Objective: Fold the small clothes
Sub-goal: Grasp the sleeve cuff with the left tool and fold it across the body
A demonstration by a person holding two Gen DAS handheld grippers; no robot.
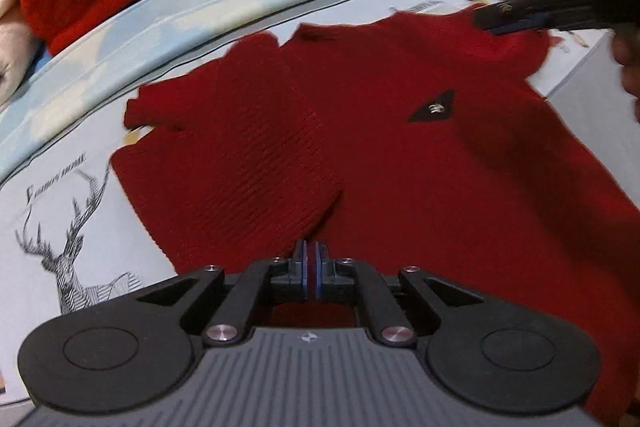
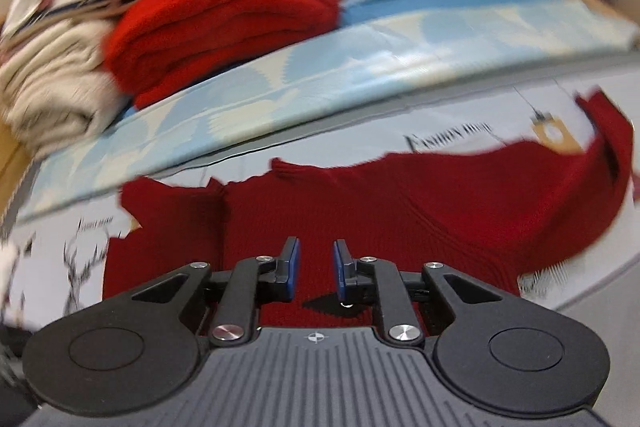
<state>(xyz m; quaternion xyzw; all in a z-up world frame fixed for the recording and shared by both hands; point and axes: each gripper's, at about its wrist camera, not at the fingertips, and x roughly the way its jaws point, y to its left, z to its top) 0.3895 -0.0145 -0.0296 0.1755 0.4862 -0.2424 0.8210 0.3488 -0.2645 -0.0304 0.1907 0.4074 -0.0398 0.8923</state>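
Observation:
A dark red knit sweater (image 1: 420, 155) lies spread on a white cloth, with a black triangular badge (image 1: 434, 107) on its chest. Its left sleeve (image 1: 240, 155) is folded over the body. My left gripper (image 1: 311, 259) is shut on the sleeve's cuff edge at the near side. My right gripper (image 2: 316, 267) is open and empty, hovering over the sweater's chest (image 2: 360, 203) just above the badge (image 2: 332, 303). The right gripper also shows in the left wrist view (image 1: 516, 19) at the far right, above the sweater's shoulder. The right sleeve (image 2: 600, 163) is curled up at the right.
A white cloth with a deer print (image 1: 56, 251) covers the surface. Behind it lies a light blue patterned sheet (image 2: 360, 75). A folded bright red sweater (image 2: 224, 23) and a stack of cream and dark clothes (image 2: 52, 67) sit at the back left.

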